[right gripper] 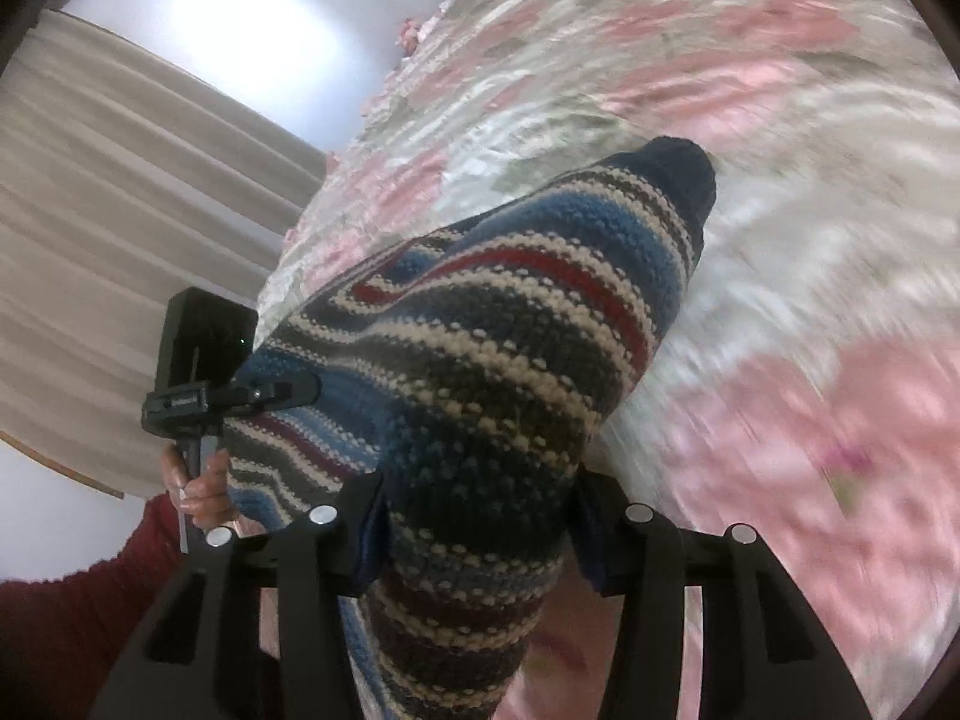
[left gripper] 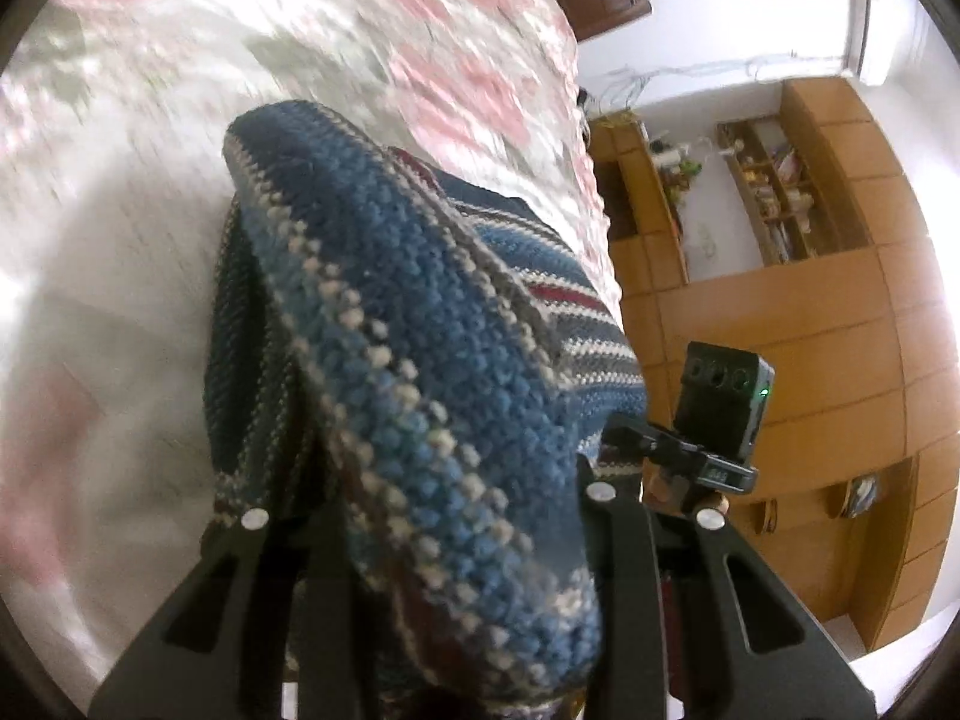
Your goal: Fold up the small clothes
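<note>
Left hand-held gripper (left gripper: 456, 540) clamped the striped knit garment (left gripper: 420, 360), bunched between its fingers. Right hand-held gripper (right gripper: 474, 528) likewise pinched the garment's other end. Garment hung lifted over the floral bed (right gripper: 780, 240) beyond.

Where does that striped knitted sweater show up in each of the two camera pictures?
Left wrist view: the striped sweater fills the centre, bunched between the left gripper.
Right wrist view: it fills the centre and lower middle, clamped in the right gripper; the other gripper grips its left edge.
Shared landmark: the pink floral bedspread behind.
</note>
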Action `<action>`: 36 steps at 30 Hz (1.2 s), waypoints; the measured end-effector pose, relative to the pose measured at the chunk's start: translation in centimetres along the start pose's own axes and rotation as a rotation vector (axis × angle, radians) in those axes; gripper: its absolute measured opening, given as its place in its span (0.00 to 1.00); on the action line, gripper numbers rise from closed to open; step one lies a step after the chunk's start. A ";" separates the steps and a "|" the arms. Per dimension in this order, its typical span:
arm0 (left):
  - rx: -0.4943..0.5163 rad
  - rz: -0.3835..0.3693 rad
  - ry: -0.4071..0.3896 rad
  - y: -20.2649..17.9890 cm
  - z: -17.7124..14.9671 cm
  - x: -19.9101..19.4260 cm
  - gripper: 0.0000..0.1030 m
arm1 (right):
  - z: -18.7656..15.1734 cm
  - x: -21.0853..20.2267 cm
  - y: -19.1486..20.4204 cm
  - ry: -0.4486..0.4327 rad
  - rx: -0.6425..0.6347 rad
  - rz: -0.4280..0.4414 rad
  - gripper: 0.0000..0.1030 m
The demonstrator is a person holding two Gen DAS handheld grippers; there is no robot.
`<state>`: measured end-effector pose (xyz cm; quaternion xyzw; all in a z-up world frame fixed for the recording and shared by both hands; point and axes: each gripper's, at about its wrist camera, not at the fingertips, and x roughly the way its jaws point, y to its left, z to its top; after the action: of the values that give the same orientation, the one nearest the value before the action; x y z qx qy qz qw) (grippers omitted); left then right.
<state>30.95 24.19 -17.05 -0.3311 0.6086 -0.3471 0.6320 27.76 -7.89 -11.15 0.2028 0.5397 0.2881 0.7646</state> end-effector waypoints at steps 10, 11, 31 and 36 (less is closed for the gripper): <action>0.126 0.201 0.147 -0.4 -4.9 9.9 0.35 | -9.3 -0.2 -7.4 0.060 0.123 -0.077 0.50; 0.130 0.219 0.149 -0.2 -4.8 10.1 0.42 | -9.4 -0.1 -7.7 0.048 0.133 -0.060 0.51; 0.118 0.261 0.177 1.2 -1.8 12.2 0.49 | -9.0 0.0 -7.2 0.057 0.093 -0.068 0.57; 0.038 0.163 0.137 0.4 -2.8 11.3 0.31 | -8.5 -1.3 -5.9 0.039 0.044 -0.070 0.54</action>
<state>28.37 14.90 -23.59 -0.2439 0.6686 -0.3279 0.6213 20.70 -13.21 -16.79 0.1948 0.5677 0.2530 0.7588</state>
